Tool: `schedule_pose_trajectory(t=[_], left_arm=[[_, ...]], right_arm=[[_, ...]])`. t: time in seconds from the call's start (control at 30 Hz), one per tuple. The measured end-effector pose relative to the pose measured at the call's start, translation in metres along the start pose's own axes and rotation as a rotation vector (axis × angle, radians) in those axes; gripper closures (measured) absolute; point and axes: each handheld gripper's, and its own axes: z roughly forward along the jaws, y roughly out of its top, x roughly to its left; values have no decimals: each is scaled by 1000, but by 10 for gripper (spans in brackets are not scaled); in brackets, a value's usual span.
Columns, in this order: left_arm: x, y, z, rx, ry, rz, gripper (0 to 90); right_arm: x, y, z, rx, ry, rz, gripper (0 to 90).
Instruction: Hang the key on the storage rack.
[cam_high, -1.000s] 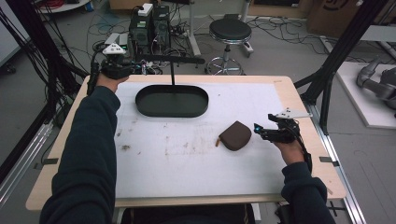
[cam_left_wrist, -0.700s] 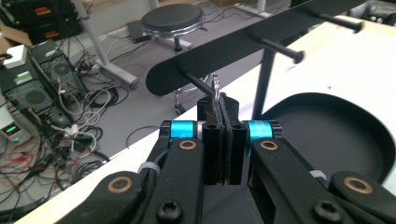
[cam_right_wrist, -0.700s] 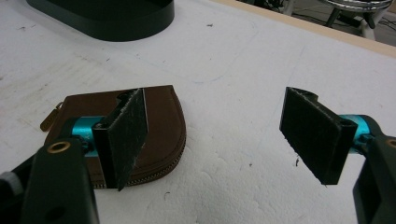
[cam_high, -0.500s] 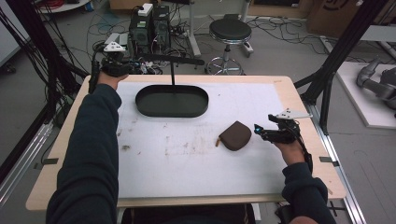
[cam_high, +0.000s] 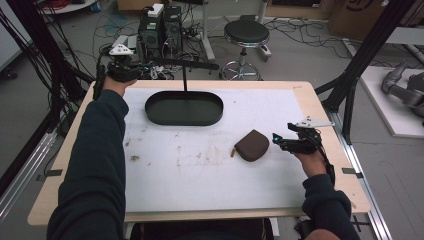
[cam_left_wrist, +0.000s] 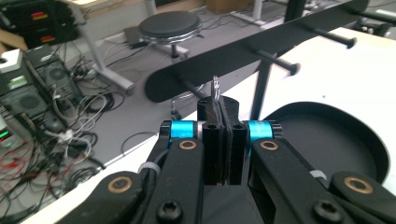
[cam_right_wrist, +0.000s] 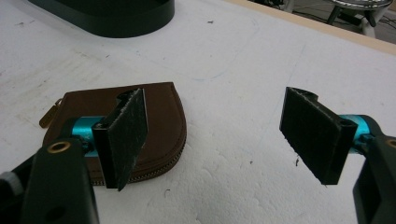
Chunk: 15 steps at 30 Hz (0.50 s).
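Left tool (cam_left_wrist: 223, 144) pinching key ring (cam_left_wrist: 215, 87), peg rack (cam_left_wrist: 261, 51)

Even, soft overhead light fills the room, and the high view is bright without harsh contrast, though it looks slightly soft and grainy. The white foam-covered tabletop (cam_high: 210, 165) reflects the light evenly, with no glare spots; shadows on it are faint and short, the clearest a thin dark edge under the brown rounded leather zip pouch (cam_high: 252, 145).

In the left gripper view the near black claw parts are sharp, while the round black stool (cam_left_wrist: 170, 25) and floor cables behind blur mildly. The right gripper view is crisp up close, its far tabletop edge softening and bending slightly towards the corners.
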Motion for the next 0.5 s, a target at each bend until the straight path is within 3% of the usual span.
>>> schedule_pose_trajectory(t=[0.5], left_arm=[[5,-6,12,9,26,-41,873]], right_arm=[[1,0,0,3,-1,4,238]])
